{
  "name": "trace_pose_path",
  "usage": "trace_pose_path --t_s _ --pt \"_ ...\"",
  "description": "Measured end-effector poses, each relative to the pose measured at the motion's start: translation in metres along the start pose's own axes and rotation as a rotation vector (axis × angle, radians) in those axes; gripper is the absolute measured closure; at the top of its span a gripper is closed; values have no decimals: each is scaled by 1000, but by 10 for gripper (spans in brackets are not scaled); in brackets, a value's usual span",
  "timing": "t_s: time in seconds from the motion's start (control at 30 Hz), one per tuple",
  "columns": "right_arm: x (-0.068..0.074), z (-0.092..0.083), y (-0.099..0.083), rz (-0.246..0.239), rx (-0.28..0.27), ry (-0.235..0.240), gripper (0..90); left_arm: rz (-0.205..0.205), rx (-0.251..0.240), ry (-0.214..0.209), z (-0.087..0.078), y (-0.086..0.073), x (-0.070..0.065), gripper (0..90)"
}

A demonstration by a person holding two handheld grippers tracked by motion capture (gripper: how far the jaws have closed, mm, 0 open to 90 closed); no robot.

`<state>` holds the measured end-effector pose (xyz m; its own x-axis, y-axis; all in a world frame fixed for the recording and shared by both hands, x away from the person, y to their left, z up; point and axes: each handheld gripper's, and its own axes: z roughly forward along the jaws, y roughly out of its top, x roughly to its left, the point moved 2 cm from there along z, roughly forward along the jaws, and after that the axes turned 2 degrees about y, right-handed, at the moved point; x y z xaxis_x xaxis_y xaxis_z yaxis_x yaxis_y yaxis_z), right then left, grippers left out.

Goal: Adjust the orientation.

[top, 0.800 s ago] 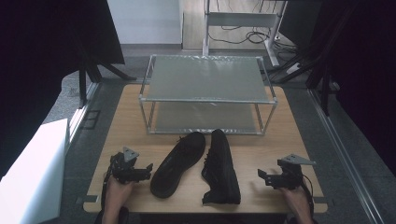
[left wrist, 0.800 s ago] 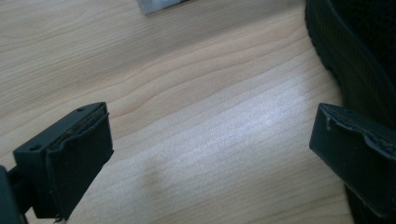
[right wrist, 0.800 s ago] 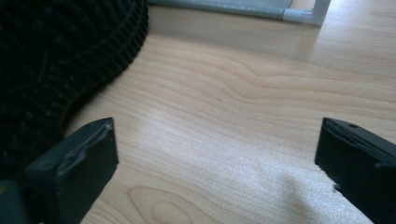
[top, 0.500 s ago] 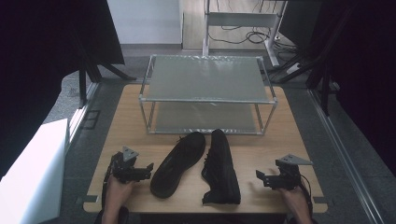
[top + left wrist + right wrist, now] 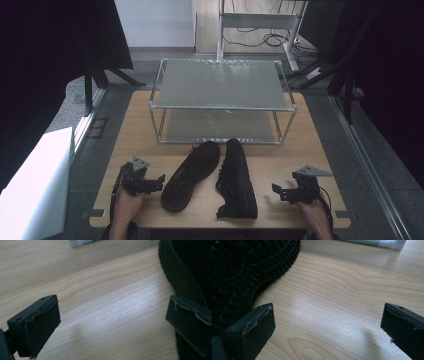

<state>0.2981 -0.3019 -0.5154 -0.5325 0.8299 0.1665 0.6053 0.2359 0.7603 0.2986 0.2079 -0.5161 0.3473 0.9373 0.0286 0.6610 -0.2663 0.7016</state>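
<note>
Two black shoes lie at the front middle of the wooden table [image 5: 280,160]. The left shoe [image 5: 191,174] rests on its side, and its sole edge [image 5: 185,277] fills the right of the left gripper view. The right shoe [image 5: 237,177] also lies on its side, with its treaded sole [image 5: 244,267] facing the right gripper. My left gripper [image 5: 156,183] sits just left of the left shoe, jaws wide apart and empty [image 5: 112,322]. My right gripper [image 5: 276,192] rests a short way right of the right shoe, open too, with only bare wood between its pads [image 5: 327,330].
A two-level metal-framed rack [image 5: 222,97] with grey shelves stands at the back half of the table. A white panel [image 5: 30,185] stands off the table's left side. Black stands and cables [image 5: 260,35] lie on the floor beyond.
</note>
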Motion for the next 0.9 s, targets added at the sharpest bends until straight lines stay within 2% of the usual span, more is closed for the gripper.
trace_pose_path --t_s 0.17,0.27,0.37,0.57,0.67,0.77,0.8,0.9 --pt "0 1 0 2 4 2 0 0 3 -7 1 -1 1 0" --pt "1 1 0 2 6 2 0 14 16 -14 3 -1 -1 0" --pt "0 1 -1 3 10 0 0 49 33 -31 4 -2 -6 0" --pt "1 2 -1 6 14 2 0 61 25 -43 1 -2 -10 3" --pt "1 2 -1 6 14 2 0 70 32 -65 -2 -3 -16 4" --pt "0 2 -1 5 13 2 0 94 35 -83 -4 -3 -26 1" --pt "0 1 -1 5 12 1 0 116 42 -89 -5 -2 -32 1" --pt "0 1 -1 8 12 2 0 134 47 -101 -6 -2 -38 1"
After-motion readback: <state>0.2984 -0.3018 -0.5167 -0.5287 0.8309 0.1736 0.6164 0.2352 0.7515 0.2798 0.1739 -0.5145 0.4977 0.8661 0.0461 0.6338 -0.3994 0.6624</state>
